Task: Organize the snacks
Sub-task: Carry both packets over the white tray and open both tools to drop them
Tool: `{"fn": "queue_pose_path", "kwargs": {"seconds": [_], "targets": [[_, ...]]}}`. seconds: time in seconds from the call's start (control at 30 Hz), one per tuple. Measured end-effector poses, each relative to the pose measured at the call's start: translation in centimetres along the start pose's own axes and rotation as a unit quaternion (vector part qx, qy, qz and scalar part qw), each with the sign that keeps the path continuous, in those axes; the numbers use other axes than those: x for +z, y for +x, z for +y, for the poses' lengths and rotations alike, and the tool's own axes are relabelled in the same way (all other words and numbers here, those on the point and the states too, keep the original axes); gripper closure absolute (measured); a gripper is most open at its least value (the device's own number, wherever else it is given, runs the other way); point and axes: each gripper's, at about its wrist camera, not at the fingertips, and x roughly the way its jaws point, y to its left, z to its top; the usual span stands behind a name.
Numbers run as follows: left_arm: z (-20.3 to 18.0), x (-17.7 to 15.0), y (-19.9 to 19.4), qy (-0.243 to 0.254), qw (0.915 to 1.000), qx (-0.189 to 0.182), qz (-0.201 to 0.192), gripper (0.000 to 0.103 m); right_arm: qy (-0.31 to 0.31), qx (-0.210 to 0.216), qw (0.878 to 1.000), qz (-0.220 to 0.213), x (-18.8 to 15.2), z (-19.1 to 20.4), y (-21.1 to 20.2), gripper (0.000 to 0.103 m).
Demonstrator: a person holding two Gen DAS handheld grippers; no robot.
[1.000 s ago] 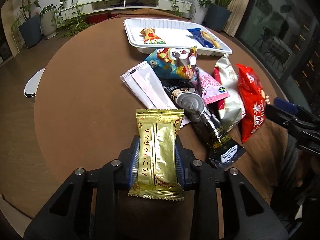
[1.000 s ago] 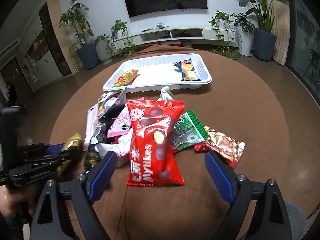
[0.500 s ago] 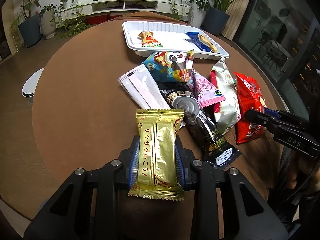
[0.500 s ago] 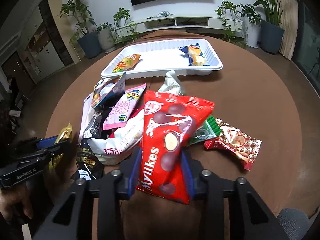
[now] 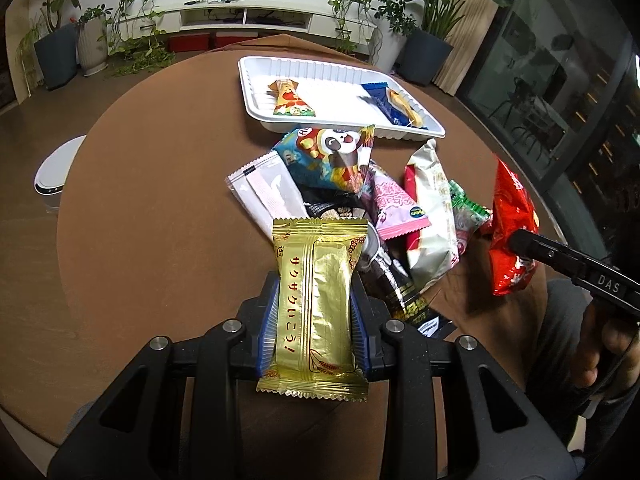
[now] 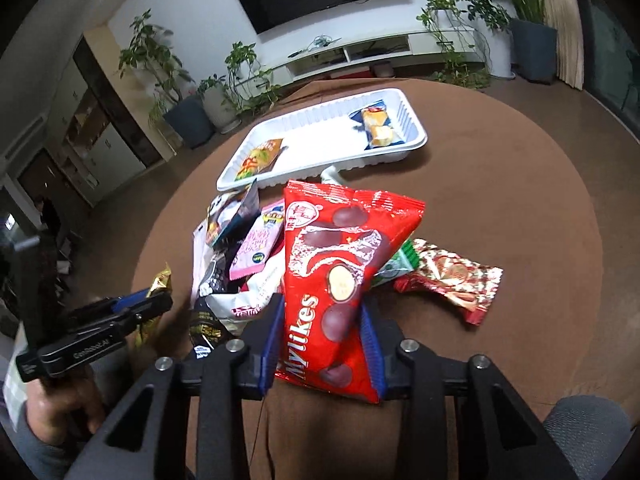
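My left gripper (image 5: pixel 314 296) is shut on a gold foil snack pack (image 5: pixel 316 304), held upright above the near side of the round brown table (image 5: pixel 160 200). My right gripper (image 6: pixel 322 320) is shut on the lower end of a red Mylikes bag (image 6: pixel 340 264), whose top leans over the snack pile. That pile (image 5: pixel 360 200) holds a panda bag, a pink pack, a white pouch and dark packs. Beyond it stands a white tray (image 5: pixel 340 70) with an orange pack (image 5: pixel 290 98) and a blue pack (image 5: pixel 394 108). In the left wrist view the red bag (image 5: pixel 512 216) hangs at the right.
A red-and-gold wrapper (image 6: pixel 452 276) and a green pack (image 6: pixel 400 268) lie right of the pile. A white bin (image 5: pixel 56 172) stands on the floor at the left. Potted plants and a low TV shelf lie beyond the table's far edge.
The right gripper's jaws went from wide apart around the red bag to shut on it, and the bag has come up off the pile. The left gripper kept its hold on the gold pack.
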Motion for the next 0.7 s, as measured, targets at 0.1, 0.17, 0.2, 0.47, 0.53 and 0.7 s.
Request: {"fn": "queue_pose_path", "kwargs": {"seconds": [0.1,0.17,0.2,0.47,0.53,0.7], "targets": [[0.0,0.5,-0.2,-0.001,1.0000,-0.004,-0.005,0.074,0.012,0.003,1.000,-0.001,0.2,-0.9,-0.4,0.064],[0.1,1.1,-0.4,-0.005,0.9999,-0.007,-0.010,0.074,0.021,0.003,1.000,-0.004,0.4,-1.6,-0.6,0.064],[0.3,1.4,-0.5,-0.007,0.9999,-0.008,-0.013,0.074,0.024,0.002,1.000,-0.006,0.6,-1.9,-0.8,0.064],[1.4,7.1,-1.6,-0.011,0.9985,-0.013,-0.053,0.074,0.043,-0.023,0.998,-0.031,3.9,-5.4,-2.2,0.064],[1.4,9.6,-1.9,-0.005,0.9977,-0.010,-0.067,0.074,0.045,-0.032,0.998,-0.038,5.5,-6.5,-2.4,0.064],[0.7,16.2,-1.4,0.017,0.9963,-0.002,-0.084,0.074,0.044,-0.048,0.996,-0.061,11.7,-8.3,-2.4,0.064]]}}
